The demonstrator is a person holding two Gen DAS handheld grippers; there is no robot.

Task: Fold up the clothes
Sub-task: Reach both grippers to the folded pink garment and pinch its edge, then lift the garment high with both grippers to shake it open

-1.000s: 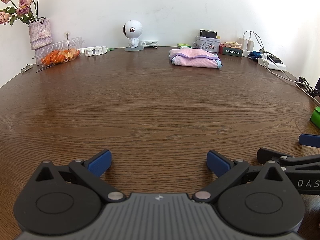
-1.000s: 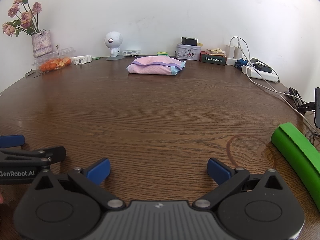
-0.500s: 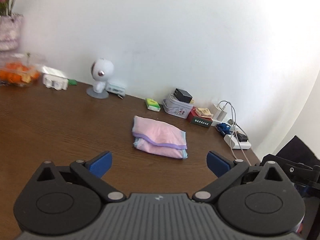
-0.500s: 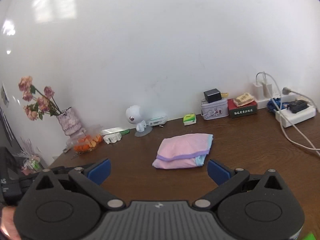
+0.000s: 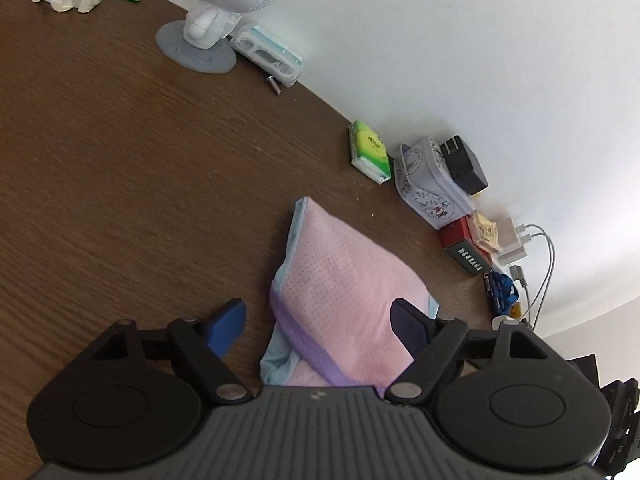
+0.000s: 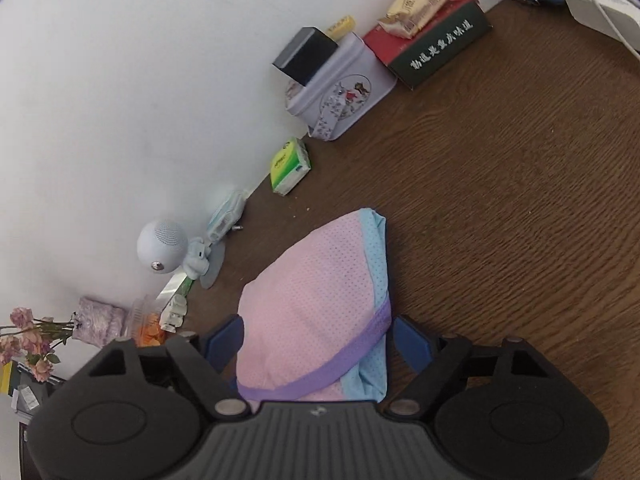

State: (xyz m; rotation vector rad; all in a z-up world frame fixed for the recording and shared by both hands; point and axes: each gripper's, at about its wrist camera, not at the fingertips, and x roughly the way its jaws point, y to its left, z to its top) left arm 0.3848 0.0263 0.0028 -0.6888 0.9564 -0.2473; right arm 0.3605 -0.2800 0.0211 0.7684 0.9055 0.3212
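Note:
A folded pink garment (image 5: 344,288) with a purple band and light blue trim lies on the brown wooden table (image 5: 120,184). My left gripper (image 5: 320,324) is open, its blue-padded fingers on either side of the garment's near end. The garment also shows in the right wrist view (image 6: 316,300). My right gripper (image 6: 320,340) is open and straddles the garment's other end. Whether the pads touch the cloth cannot be told.
Along the wall stand a white astronaut figure (image 5: 224,4), a green tissue pack (image 5: 370,150), a printed tin (image 5: 428,184) with a black charger on it, a dark box (image 6: 436,52) and a power strip with cables (image 5: 520,240). A flower vase (image 6: 96,320) stands far left.
Both grippers have swung from high above the table down to the folded garment, which now fills the space between each pair of open fingers.

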